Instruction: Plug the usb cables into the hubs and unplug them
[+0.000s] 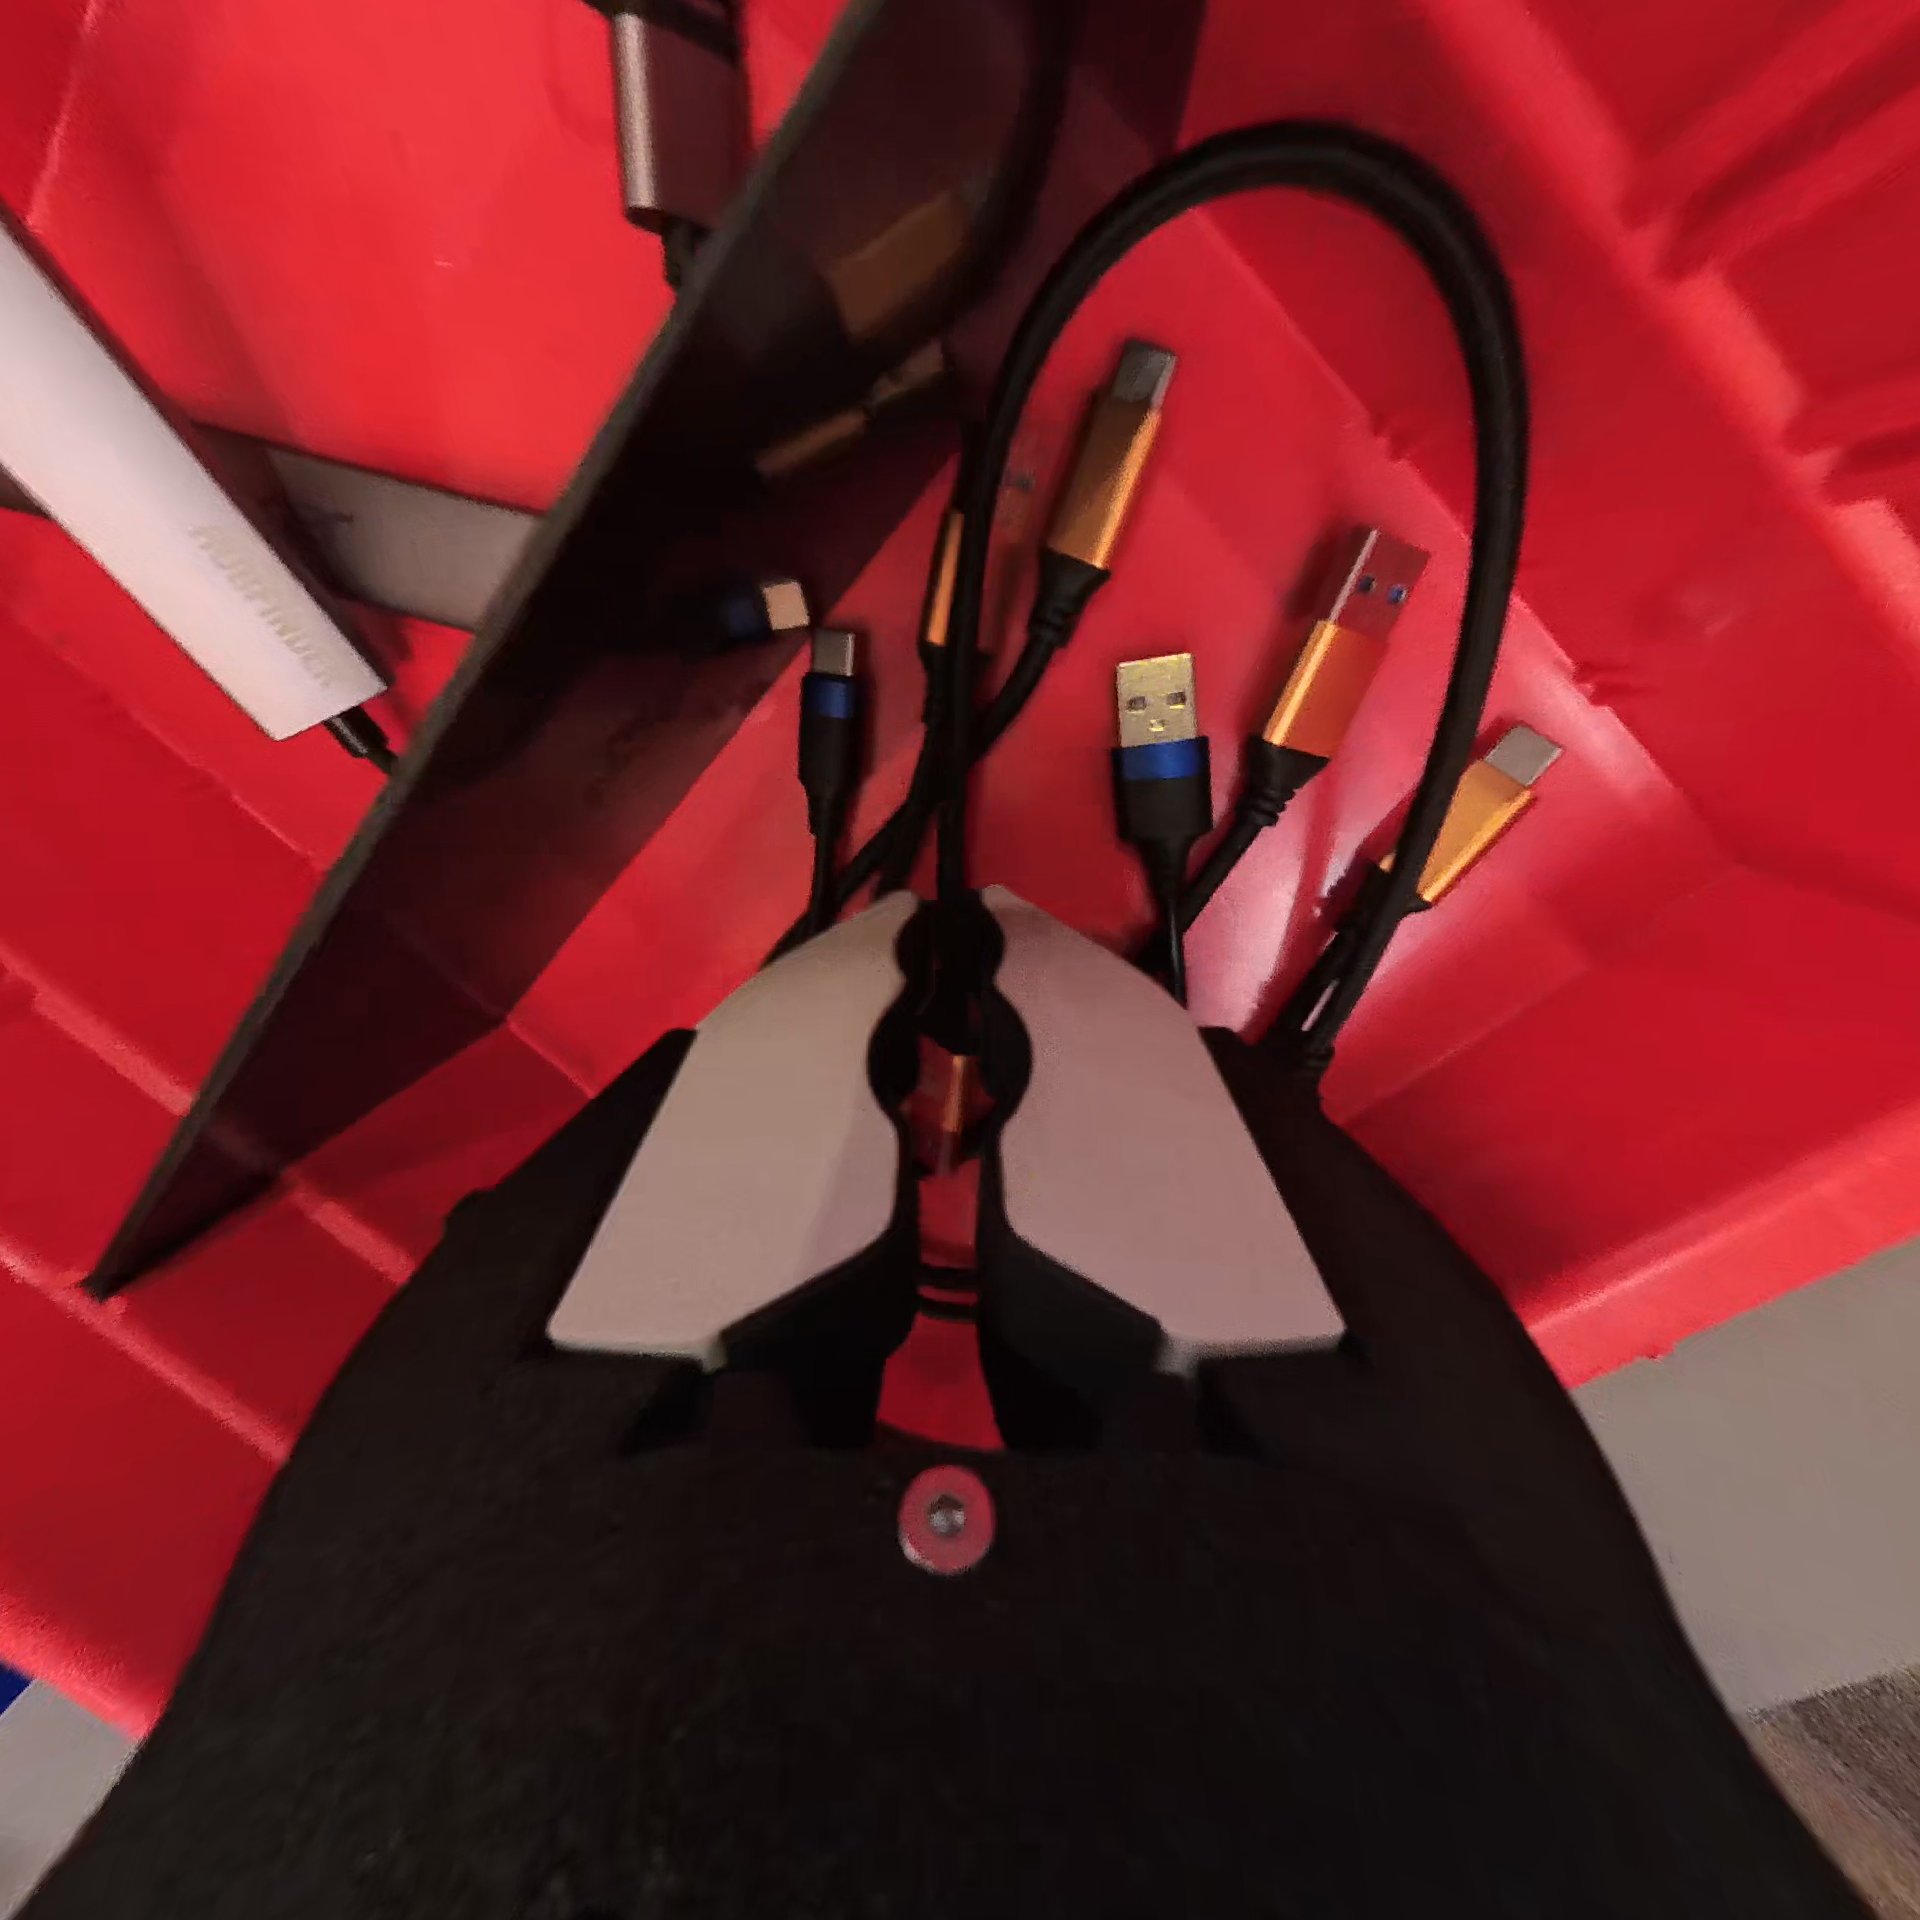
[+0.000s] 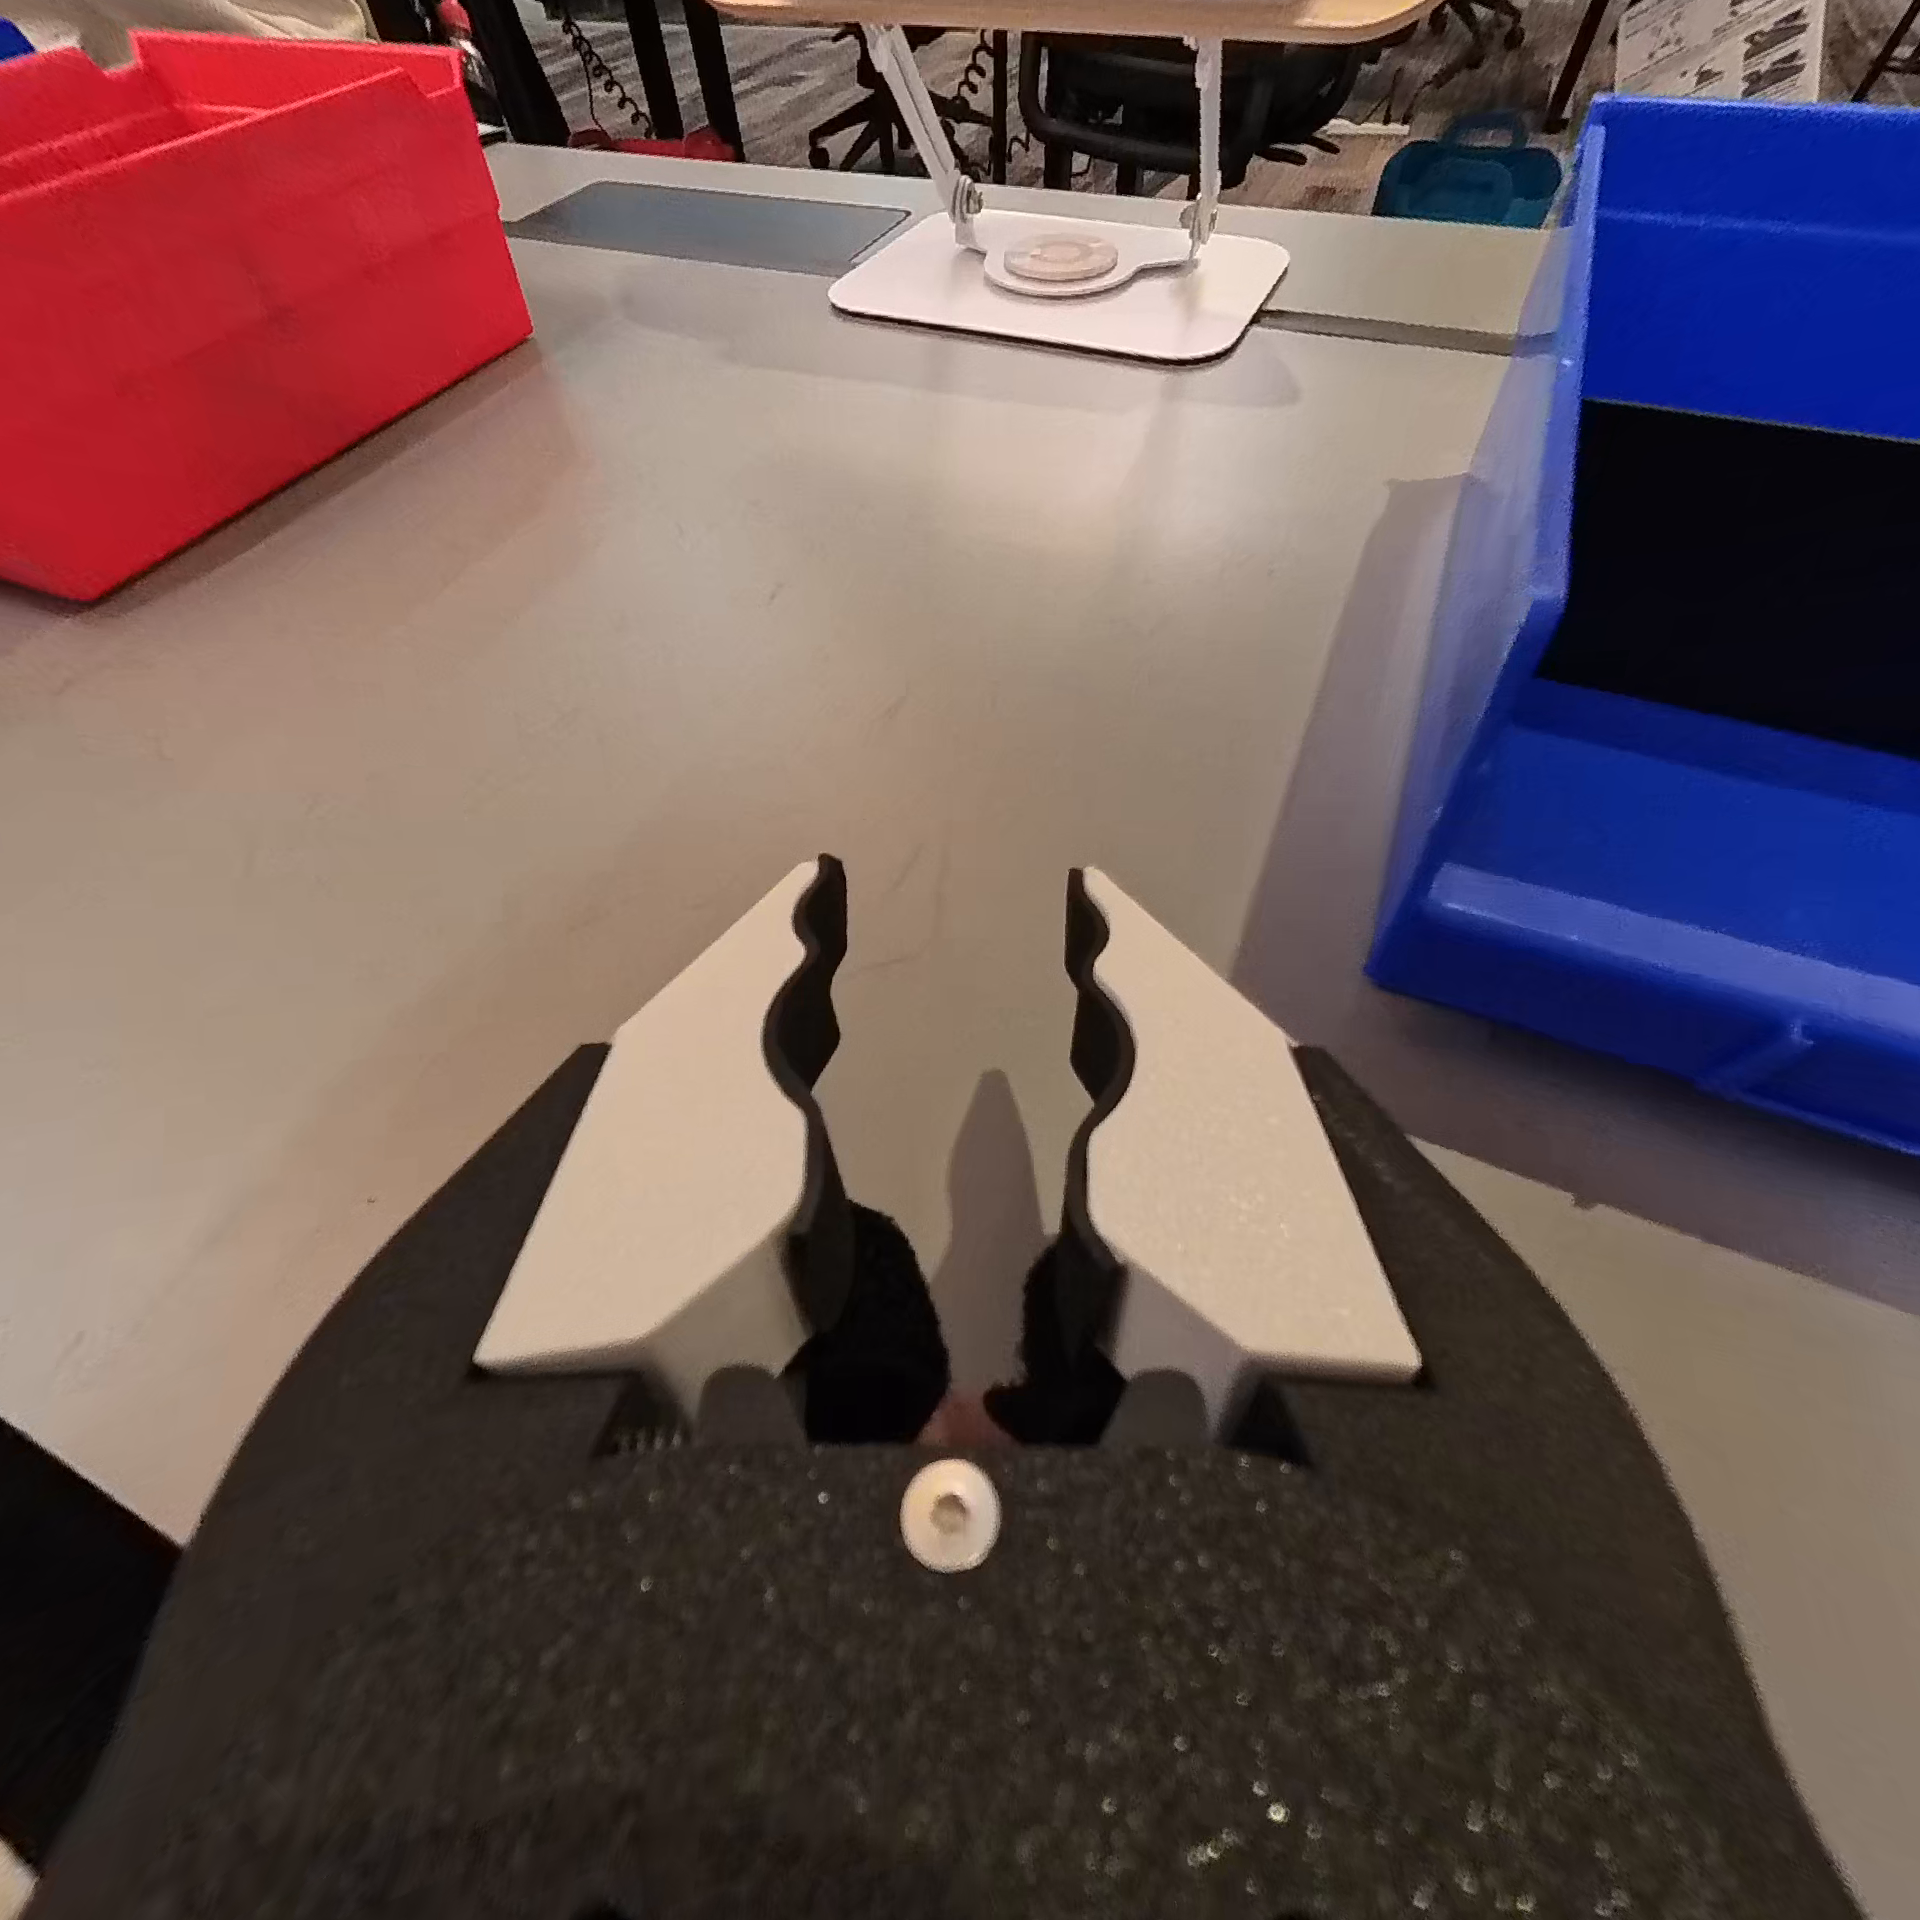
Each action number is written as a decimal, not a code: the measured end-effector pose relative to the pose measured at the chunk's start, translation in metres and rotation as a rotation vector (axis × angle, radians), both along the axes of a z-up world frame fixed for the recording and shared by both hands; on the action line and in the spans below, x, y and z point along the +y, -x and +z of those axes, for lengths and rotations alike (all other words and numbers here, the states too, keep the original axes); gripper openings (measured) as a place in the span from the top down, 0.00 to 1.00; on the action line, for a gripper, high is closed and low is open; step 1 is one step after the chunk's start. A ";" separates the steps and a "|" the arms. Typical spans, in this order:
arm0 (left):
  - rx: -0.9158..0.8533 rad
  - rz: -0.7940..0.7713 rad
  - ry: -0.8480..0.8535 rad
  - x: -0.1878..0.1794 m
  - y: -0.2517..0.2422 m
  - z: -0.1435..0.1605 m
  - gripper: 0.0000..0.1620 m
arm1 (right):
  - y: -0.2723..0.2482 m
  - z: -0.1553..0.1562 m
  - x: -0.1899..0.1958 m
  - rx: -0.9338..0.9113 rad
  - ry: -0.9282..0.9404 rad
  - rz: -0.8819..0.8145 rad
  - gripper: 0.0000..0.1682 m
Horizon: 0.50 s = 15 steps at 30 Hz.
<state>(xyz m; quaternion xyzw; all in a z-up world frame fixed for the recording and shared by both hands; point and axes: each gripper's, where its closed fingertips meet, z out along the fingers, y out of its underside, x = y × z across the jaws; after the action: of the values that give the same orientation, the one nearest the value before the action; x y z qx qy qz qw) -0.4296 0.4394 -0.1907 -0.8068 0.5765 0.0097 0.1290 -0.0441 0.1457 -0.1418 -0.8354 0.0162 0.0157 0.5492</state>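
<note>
The left gripper (image 1: 951, 914) is down inside a red plastic bin (image 1: 1714, 520), its pale grey fingers (image 1: 790, 1091) clenched on a bundle of short black braided cables (image 1: 954, 790). The strands run up out of the gap between the fingertips, roughly in line with the fingers, and an orange metal sleeve of one plug (image 1: 948, 1091) shows pinched farther back between them. Beyond the tips the cables fan out over the red floor: one black loop (image 1: 1455, 436) arches away and comes back on the right; an orange-sleeved plug (image 1: 1107, 468) points straight ahead; a blue-banded flat USB plug (image 1: 1158, 727) and an orange-sleeved USB plug with a blue tongue (image 1: 1340, 655) lie just right of the fingertips; a small blue-banded plug (image 1: 831, 696) lies just left; another orange-sleeved small plug (image 1: 1475, 810) lies farther right. A dark divider panel (image 1: 582, 727) slants across the bin on the left, and past it sit a white rectangular block with a lead (image 1: 177, 540) and a grey metal plug (image 1: 649, 125).

The right gripper (image 2: 956, 883) hovers above the bare grey counter (image 2: 623, 623), fingers released, nothing between them. The same red bin (image 2: 239, 312) stands toward the counter's far left edge, well apart from this gripper, and a blue plastic bin with an open sloped front (image 2: 1714, 779) stands near its right side. A white flat stand base (image 2: 1060, 281) sits at the far edge.

The cable bundle is wholly with the left gripper; the right one is nearer the blue bin.
</note>
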 end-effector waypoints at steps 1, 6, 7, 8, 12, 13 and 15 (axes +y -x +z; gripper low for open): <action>-0.002 -0.004 -0.007 -0.001 0.000 -0.001 0.97 | 0.001 0.000 0.000 0.000 0.001 0.002 0.76; 0.001 -0.011 -0.096 0.001 0.005 0.008 0.97 | 0.002 0.000 0.000 -0.007 0.004 0.006 0.76; -0.015 -0.008 -0.119 0.001 0.005 0.015 0.98 | 0.002 0.000 0.000 -0.005 0.003 0.006 0.76; -0.036 -0.001 -0.145 0.002 0.005 0.024 0.98 | 0.002 0.000 -0.001 -0.002 0.002 0.006 0.76; -0.125 0.009 -0.306 0.004 0.006 0.082 0.98 | 0.003 0.000 -0.003 0.006 -0.002 0.007 0.76; -0.146 0.007 -0.356 0.003 0.007 0.101 0.98 | 0.003 0.000 -0.003 0.006 -0.003 0.007 0.76; -0.193 -0.001 -0.460 0.000 0.007 0.144 0.98 | 0.003 0.001 -0.004 0.007 -0.003 0.007 0.77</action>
<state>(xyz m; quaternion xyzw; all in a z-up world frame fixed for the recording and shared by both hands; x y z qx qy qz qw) -0.4368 0.4389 -0.0470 -0.7532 0.5444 0.0635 0.3636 -0.0472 0.1419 -0.1412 -0.8344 0.0151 0.0204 0.5505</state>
